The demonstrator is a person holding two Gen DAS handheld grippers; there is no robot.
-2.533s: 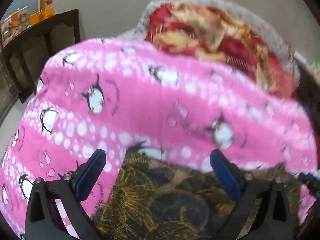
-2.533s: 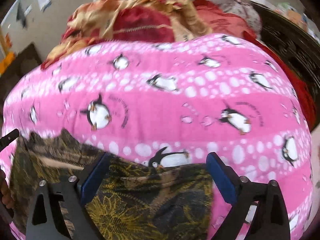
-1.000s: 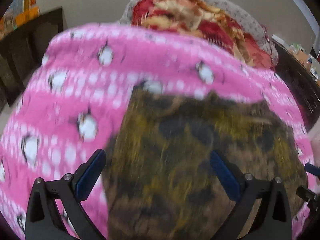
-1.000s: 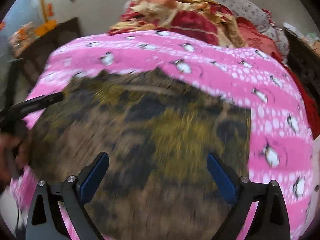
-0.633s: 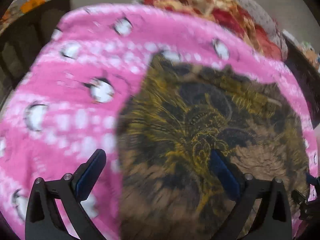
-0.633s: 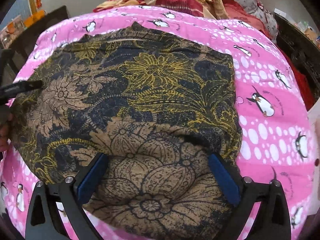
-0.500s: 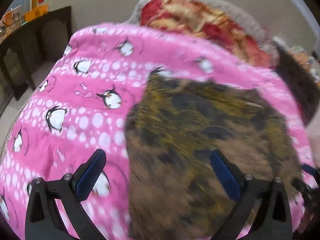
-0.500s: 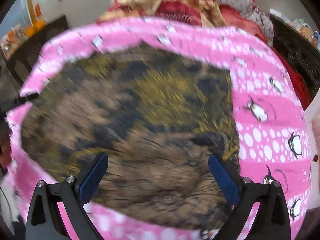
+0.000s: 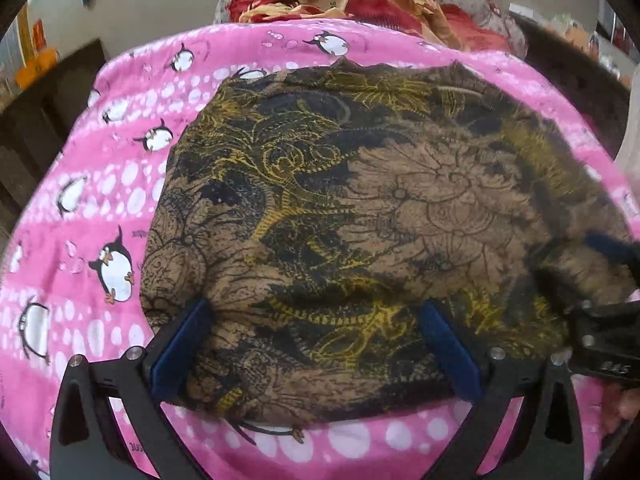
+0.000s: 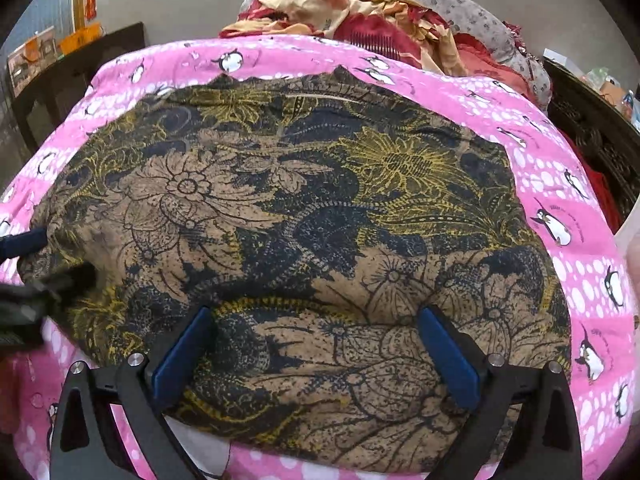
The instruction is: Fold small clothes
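Note:
A small brown garment with black and yellow flower print (image 9: pixel 360 208) lies spread flat on a pink penguin-print blanket (image 9: pixel 100 184); it also shows in the right wrist view (image 10: pixel 304 232). My left gripper (image 9: pixel 316 348) is open and empty over the garment's near left part. My right gripper (image 10: pixel 316 348) is open and empty over its near right part. The right gripper's fingers (image 9: pixel 600 320) show at the garment's right edge in the left wrist view. The left gripper's fingers (image 10: pixel 24 280) show at its left edge in the right wrist view.
A heap of red and gold cloth (image 10: pixel 360 12) lies beyond the blanket (image 10: pixel 560 184), against a grey patterned cushion (image 10: pixel 472 8). Dark wooden furniture stands at the left (image 10: pixel 68 80) and right (image 10: pixel 592 112).
The garment went from a small bunch at the near edge to lying spread wide across the blanket. Both grippers pulled back toward its near edge and stay open.

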